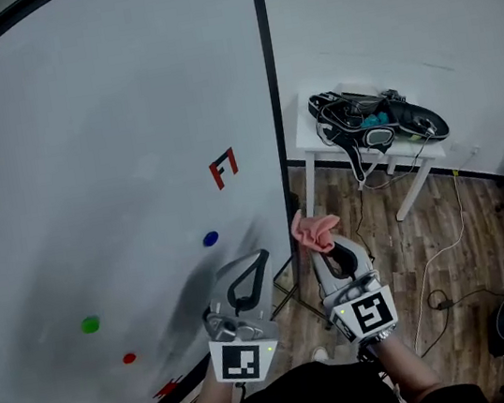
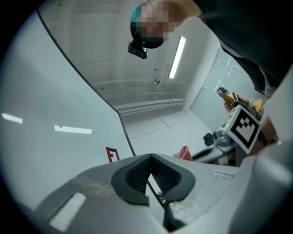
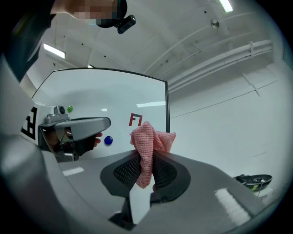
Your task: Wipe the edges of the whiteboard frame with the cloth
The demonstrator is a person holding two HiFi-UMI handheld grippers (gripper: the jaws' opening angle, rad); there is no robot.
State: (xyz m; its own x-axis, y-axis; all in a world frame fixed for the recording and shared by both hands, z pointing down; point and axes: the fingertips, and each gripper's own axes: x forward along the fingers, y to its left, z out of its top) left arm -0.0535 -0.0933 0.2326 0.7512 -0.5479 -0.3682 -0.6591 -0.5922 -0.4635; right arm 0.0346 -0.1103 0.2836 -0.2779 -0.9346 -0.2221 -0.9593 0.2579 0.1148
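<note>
Right gripper (image 3: 145,161) is clamped on the pink cloth (image 3: 150,137), the whiteboard frame's upright black edge (image 1: 274,97) running just left of its tip, while the left gripper (image 2: 149,157) is pinched shut on nothing.

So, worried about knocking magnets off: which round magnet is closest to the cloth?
The blue magnet, just left of the pink cloth in the right gripper; the green magnet and red magnet sit farther left.

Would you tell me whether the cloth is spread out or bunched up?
Bunched up: the cloth is a crumpled wad, pinched in the shut right claw, with its folds sticking out above.
</note>
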